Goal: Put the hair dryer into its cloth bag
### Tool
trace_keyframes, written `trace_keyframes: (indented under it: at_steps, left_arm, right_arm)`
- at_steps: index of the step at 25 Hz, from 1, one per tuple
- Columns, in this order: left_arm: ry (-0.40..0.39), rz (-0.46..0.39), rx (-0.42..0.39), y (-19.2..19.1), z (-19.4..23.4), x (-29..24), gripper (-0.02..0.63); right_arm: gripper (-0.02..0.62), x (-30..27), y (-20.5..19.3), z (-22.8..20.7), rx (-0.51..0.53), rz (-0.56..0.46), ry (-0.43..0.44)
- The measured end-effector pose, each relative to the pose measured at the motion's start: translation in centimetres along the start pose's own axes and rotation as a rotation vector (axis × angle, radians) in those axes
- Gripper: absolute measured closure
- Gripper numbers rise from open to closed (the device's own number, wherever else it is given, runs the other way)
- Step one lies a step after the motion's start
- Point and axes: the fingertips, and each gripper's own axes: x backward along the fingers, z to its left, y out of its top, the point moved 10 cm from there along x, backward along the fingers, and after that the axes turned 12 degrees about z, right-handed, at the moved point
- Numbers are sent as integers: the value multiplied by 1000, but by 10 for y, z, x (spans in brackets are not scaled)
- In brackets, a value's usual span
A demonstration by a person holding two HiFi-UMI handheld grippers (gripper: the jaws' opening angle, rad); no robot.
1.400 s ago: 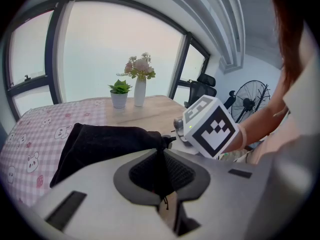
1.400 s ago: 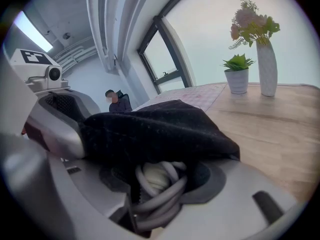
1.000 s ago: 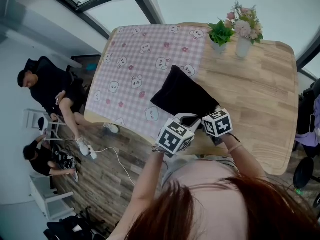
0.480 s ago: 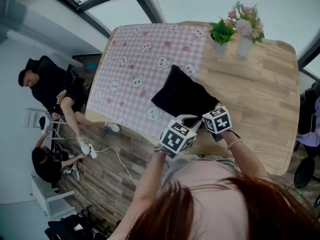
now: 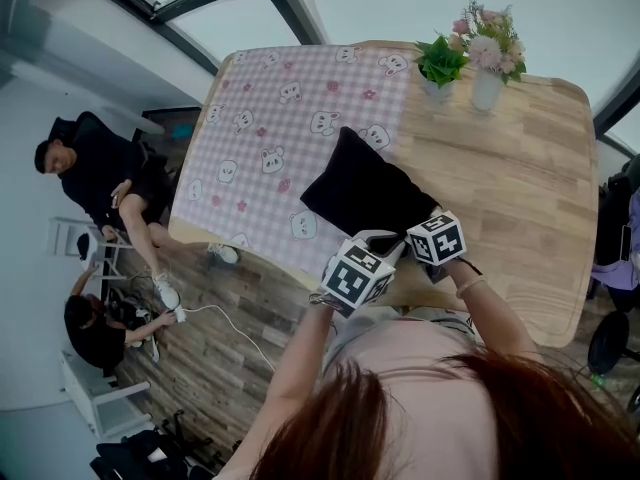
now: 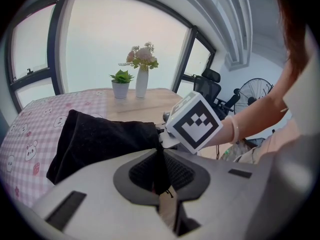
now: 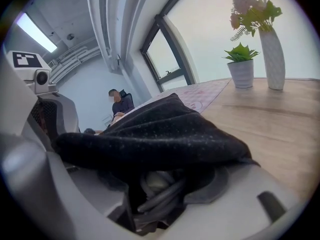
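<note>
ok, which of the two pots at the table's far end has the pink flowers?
The taller white vase, on the right in the head view; the shorter pot beside it holds only green leaves.

office with swivel chair, standing fan, wide windows

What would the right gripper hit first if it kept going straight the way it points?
Almost certainly the black cloth bag: its mouth drapes right across the jaws of the right gripper, which have just been opening, with a grey cord between them. Nothing looks nearer.
</note>
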Motion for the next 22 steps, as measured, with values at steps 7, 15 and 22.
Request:
trace_keyframes:
  at_steps: [7, 15, 22]
  left_arm:
    - [12, -22, 1, 0, -4, 3, 571]
    - [16, -55, 22, -4, -7, 5, 571]
    - [7, -73, 17, -3, -11, 4, 571]
  right_arm:
    - [302, 7, -2, 3, -22, 1, 2]
    - [295, 20, -6, 8, -16, -18, -21]
    - [295, 33, -15, 7, -33, -40, -36]
